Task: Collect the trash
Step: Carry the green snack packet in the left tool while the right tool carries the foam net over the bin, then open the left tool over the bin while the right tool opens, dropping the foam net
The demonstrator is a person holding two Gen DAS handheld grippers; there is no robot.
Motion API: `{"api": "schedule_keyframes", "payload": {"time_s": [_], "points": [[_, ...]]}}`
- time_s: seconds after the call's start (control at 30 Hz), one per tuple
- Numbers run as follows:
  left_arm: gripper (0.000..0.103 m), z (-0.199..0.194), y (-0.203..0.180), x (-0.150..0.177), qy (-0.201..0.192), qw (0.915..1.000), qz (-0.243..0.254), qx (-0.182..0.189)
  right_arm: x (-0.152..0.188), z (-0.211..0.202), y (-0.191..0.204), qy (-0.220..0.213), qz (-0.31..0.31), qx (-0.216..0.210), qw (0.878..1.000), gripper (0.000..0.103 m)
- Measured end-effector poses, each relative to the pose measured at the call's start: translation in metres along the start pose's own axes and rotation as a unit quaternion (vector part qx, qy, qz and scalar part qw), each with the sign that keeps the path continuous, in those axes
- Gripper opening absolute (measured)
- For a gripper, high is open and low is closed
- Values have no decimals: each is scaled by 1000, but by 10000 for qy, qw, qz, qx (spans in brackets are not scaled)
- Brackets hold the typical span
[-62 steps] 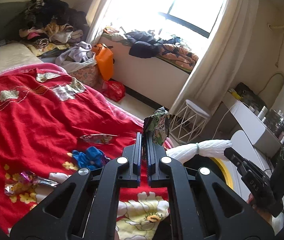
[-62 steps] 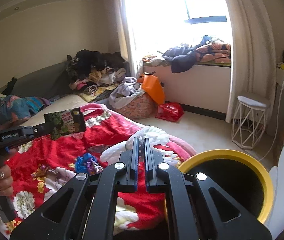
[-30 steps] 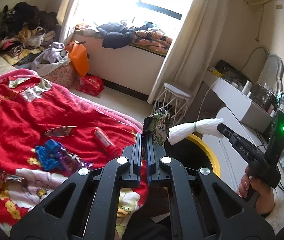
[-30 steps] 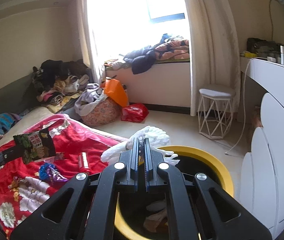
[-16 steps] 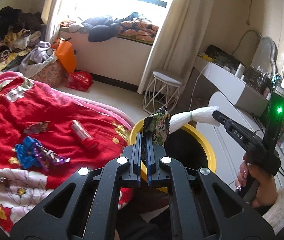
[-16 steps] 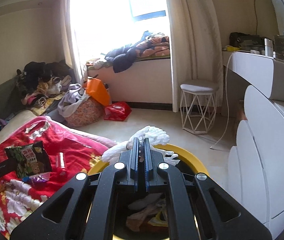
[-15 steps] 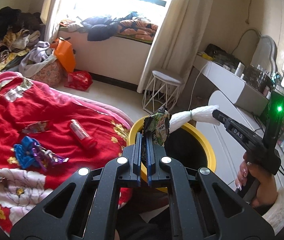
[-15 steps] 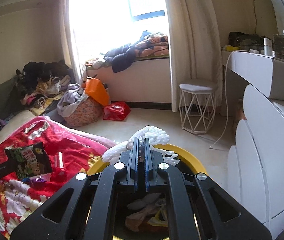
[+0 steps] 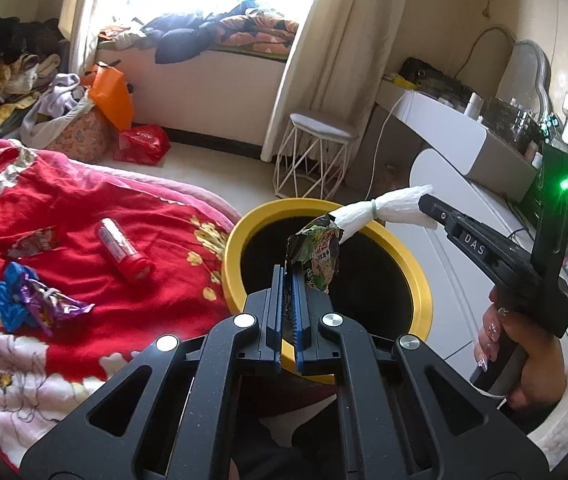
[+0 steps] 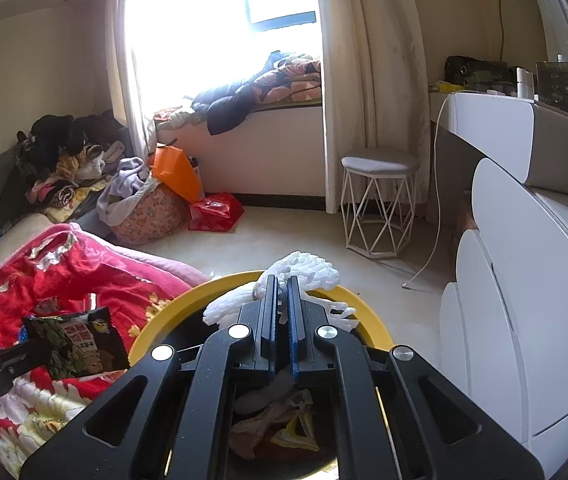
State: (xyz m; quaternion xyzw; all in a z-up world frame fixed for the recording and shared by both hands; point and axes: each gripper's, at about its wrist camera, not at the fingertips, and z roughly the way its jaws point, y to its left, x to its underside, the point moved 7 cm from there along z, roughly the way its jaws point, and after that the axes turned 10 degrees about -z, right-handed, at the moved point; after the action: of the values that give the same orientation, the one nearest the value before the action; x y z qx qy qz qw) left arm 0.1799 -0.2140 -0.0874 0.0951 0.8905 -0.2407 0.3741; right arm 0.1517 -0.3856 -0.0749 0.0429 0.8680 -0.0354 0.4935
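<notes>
The snack wrapper [image 9: 315, 258] was a crumpled foil packet, green and dark with printed figures and some red lettering. It stood up from the tips of the left hand-held gripper [image 9: 288, 276], whose jaws were closed tight on its lower edge, and it hung over the dark opening of the yellow-rimmed bin [image 9: 417, 280]. The white plastic bag [image 9: 379, 210] was a twisted, knotted wad, ribbed and translucent. The right hand-held gripper [image 10: 280, 292] was clamped shut on it, with the wad bulging out beyond the fingertips above the far rim of the bin. Inside the bin lay crumpled scraps [image 10: 280, 428] in beige and yellow. On the red flowered bedspread [image 9: 64, 208] beside the bin lay a red tube [image 9: 124, 254], a blue and purple wrapper [image 9: 32, 300] and a flat foil wrapper [image 9: 32, 242], well apart from both grippers.
</notes>
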Motion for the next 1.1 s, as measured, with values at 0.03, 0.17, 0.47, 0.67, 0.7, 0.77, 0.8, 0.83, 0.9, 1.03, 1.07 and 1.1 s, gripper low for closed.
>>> {"api": "schedule_keyframes", "payload": {"time_s": [0.03, 0.17, 0.47, 0.67, 0.7, 0.77, 0.8, 0.83, 0.9, 1.03, 1.07, 1.1], "points": [[2, 2, -2, 1, 16, 10000, 7, 2, 1, 0, -1, 11, -4, 15, 10000, 5], [2, 13, -7, 6, 123, 9999, 64, 28, 6, 4, -4, 70, 6, 58, 10000, 5], [2, 38, -17, 16, 382, 9991, 155, 41, 17, 16, -11, 231, 55, 92, 9997, 5], [2, 52, -20, 20, 525, 9985, 144, 29, 22, 23, -15, 332, 93, 45, 9994, 5], [2, 55, -20, 21, 543, 9984, 153, 23, 23, 24, -15, 345, 104, 39, 9993, 5], [2, 58, -20, 22, 570, 9982, 162, 35, 24, 25, -18, 360, 137, 22, 9993, 5], [2, 59, -21, 22, 573, 9982, 165, 32, 24, 25, -18, 360, 154, 17, 9992, 5], [2, 60, -21, 23, 583, 9982, 170, 29, 25, 25, -19, 360, 166, 8, 9992, 5], [2, 63, -20, 23, 599, 9981, 158, 35, 26, 26, -20, 361, 211, -22, 9991, 5], [21, 66, -17, 22, 595, 9981, 120, 35, 28, 30, -21, 429, 226, -79, 9988, 20], [37, 67, -15, 22, 598, 9982, 75, 6, 29, 31, -21, 451, 236, -90, 9987, 25], [66, 66, -12, 21, 559, 9984, 25, -80, 29, 31, -23, 453, 252, -87, 9986, 33]]}}
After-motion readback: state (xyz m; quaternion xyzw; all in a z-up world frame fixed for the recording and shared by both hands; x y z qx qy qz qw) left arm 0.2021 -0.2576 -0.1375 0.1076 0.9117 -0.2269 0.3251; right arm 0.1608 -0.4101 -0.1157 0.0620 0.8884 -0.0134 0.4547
